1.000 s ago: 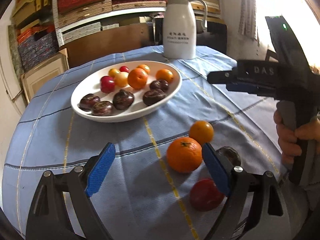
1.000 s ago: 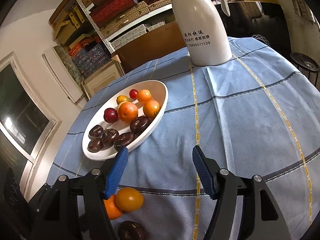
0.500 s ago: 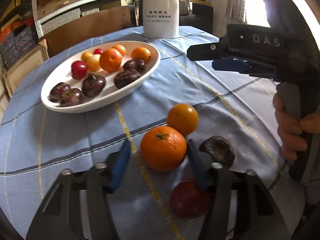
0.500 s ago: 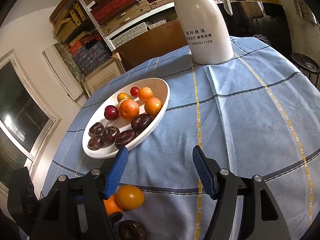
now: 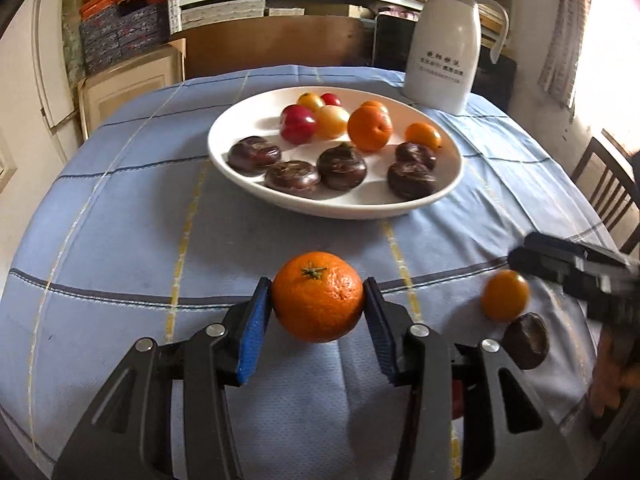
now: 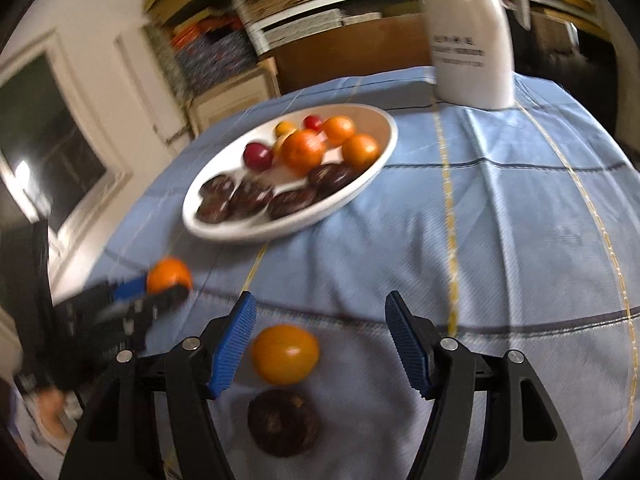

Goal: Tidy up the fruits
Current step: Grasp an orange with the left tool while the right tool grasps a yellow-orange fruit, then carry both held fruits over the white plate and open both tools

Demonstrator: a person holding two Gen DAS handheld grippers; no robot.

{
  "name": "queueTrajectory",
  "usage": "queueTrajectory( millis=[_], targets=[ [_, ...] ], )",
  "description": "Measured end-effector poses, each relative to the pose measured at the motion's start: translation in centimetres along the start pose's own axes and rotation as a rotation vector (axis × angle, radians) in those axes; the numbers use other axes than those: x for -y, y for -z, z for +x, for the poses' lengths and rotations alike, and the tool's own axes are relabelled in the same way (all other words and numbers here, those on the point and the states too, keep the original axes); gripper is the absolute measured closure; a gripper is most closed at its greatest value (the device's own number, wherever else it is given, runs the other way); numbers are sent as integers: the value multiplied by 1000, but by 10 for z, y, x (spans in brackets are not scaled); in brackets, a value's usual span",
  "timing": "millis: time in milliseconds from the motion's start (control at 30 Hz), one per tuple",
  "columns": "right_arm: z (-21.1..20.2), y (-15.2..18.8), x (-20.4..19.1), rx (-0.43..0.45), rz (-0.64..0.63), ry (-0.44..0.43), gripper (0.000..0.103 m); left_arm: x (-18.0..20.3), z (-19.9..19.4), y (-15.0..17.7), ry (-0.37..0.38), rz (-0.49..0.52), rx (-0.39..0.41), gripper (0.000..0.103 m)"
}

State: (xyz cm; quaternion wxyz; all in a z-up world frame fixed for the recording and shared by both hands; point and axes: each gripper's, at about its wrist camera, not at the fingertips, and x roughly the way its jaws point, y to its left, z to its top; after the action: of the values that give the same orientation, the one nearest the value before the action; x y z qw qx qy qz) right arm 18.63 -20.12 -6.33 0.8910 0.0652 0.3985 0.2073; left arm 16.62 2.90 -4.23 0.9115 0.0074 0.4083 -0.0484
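My left gripper point(image 5: 316, 286) is shut on a large orange point(image 5: 318, 296), its blue pads pressing both sides, in front of the white plate point(image 5: 340, 212). The plate holds several oranges, red and yellow fruits and dark chestnut-like fruits. In the right wrist view the same orange point(image 6: 168, 274) shows in the left gripper point(image 6: 160, 292) at the left, blurred. My right gripper point(image 6: 320, 304) stands open over a small orange fruit point(image 6: 285, 354) on the cloth, the pads clear of it. A dark brown fruit point(image 6: 283, 422) lies just behind it. In the left wrist view the right gripper point(image 5: 560, 260) reaches in beside those two fruits point(image 5: 505, 295).
A white jug point(image 5: 444, 40) stands on the blue checked tablecloth point(image 5: 120, 220) behind the plate. Shelves with boxes and a cabinet fill the background. A wooden chair point(image 5: 608, 192) is at the table's right side. The person's hand point(image 6: 52, 408) shows at the lower left.
The left gripper has shut on the large orange and moved left with it, away from the small orange fruit. The right gripper has moved over the small orange fruit, still open.
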Motion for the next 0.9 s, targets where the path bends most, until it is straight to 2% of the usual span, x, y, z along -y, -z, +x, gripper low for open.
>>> queueTrajectory(
  millis=[100,233,300,533,633,800,900],
  targets=[
    [4,10,-15,-27,-72,17,36,3,3,0,-9,13,-12,57],
    [15,16,-23,-81,-117,20,58,8,5,4,-15,27,-27,57],
    [15,15,-19,-84,-95,2,63,9,4,6,-20,33,-27,57],
    [13,15,-18,-77,-93,-16,64,10,5,6,-19,39,-26,57],
    [9,14,-16,-60,-78,-22,64,7,4,5,6,20,-21,58],
    [9,11,-15,-49,-65,-18,64,0,-5,2,-6,-15,21,58],
    [0,8,-14,-4,-58,-22,64,-3,-16,-3,12,-30,59,58]
  ],
)
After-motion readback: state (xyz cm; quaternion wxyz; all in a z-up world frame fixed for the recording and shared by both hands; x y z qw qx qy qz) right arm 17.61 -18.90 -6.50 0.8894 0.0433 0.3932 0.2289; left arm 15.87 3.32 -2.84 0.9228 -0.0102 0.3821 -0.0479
